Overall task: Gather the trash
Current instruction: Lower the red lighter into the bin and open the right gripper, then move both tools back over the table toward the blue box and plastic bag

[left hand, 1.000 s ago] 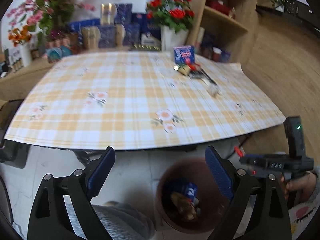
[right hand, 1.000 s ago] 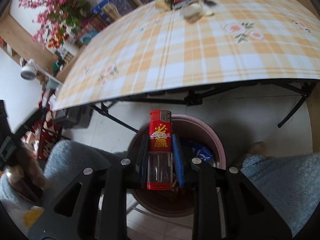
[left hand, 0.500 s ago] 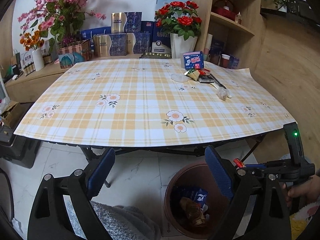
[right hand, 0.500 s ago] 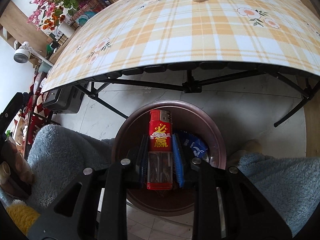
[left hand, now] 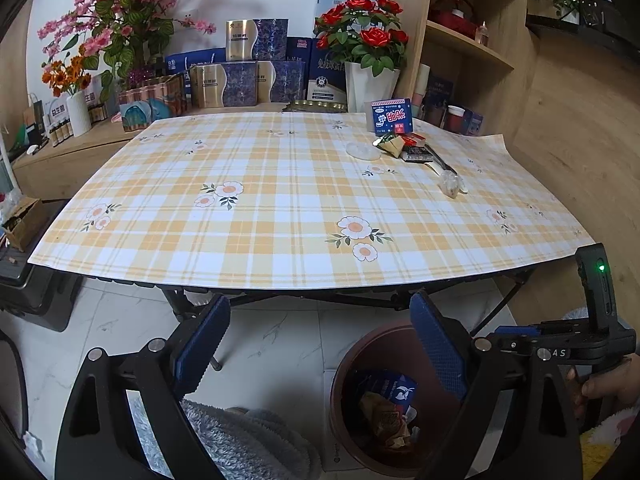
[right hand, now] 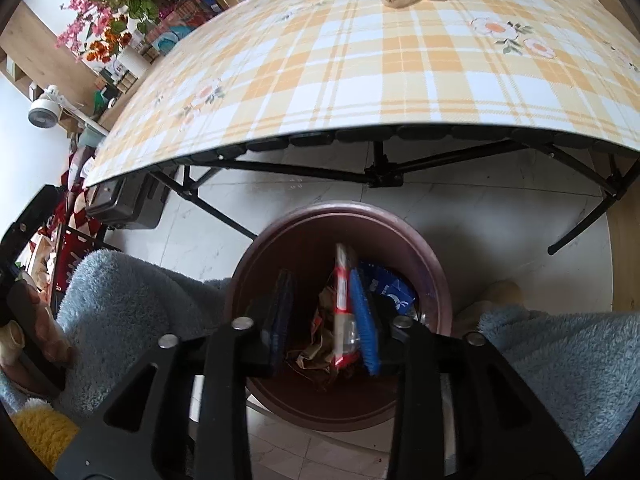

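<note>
My right gripper (right hand: 322,316) hangs over the brown bin (right hand: 320,216) on the floor, and its jaws are opening. The red lighter (right hand: 342,300) is still between them, blurred and turned edge-on. It leans on the right blue pad with a gap to the left pad. Wrappers and a blue packet (right hand: 394,292) lie inside the bin. My left gripper (left hand: 320,340) is open and empty, just left of the bin (left hand: 352,360). More trash lies at the table's far right: a blue box (left hand: 391,116), wrappers (left hand: 394,146), a dark packet (left hand: 416,154) and crumpled clear plastic (left hand: 450,186).
The checked tablecloth (left hand: 280,208) overhangs a folding table with black legs (right hand: 376,176) just behind the bin. Flower vases and boxes (left hand: 240,80) line the counter behind. A wooden shelf unit (left hand: 472,52) stands at the right. A person's fluffy blue sleeves (right hand: 120,304) flank the bin.
The right jaws have parted. The lighter, held flat and upright before, has turned edge-on and sunk lower toward the bin. The left gripper stays open over the same spot.
</note>
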`<action>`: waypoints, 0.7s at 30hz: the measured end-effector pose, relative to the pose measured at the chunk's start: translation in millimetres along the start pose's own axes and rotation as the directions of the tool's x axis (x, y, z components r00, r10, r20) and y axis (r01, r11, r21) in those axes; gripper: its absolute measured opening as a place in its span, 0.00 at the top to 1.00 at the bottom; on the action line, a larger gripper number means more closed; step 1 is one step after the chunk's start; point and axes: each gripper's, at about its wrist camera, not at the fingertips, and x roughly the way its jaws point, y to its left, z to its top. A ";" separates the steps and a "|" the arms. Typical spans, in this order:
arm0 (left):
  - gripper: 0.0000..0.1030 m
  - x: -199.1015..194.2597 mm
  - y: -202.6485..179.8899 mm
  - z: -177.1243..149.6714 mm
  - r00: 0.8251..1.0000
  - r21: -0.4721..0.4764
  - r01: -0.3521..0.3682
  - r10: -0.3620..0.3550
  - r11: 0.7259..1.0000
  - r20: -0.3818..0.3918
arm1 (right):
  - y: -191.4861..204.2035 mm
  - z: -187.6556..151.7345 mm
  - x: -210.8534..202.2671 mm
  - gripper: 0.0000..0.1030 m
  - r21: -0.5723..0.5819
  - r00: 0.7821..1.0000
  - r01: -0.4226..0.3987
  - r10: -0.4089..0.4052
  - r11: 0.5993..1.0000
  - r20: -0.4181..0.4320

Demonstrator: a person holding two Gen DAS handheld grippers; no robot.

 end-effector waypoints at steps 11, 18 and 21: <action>0.14 1.0 -0.2 0.5 1.000 0.001 -0.003 0.003 1.000 -0.003 | -10.2 4.7 -20.3 0.15 0.046 0.996 0.003 -0.007 0.999 0.088; 0.14 1.2 0.2 0.6 1.000 -0.001 -0.012 0.012 1.000 -0.005 | -13.0 13.1 -41.7 0.06 0.045 0.982 0.054 -0.062 0.997 0.178; 0.14 0.6 0.0 1.0 1.000 -0.001 -0.015 0.015 1.000 0.000 | -15.7 18.7 -51.0 0.06 0.044 0.973 0.091 -0.098 0.995 0.208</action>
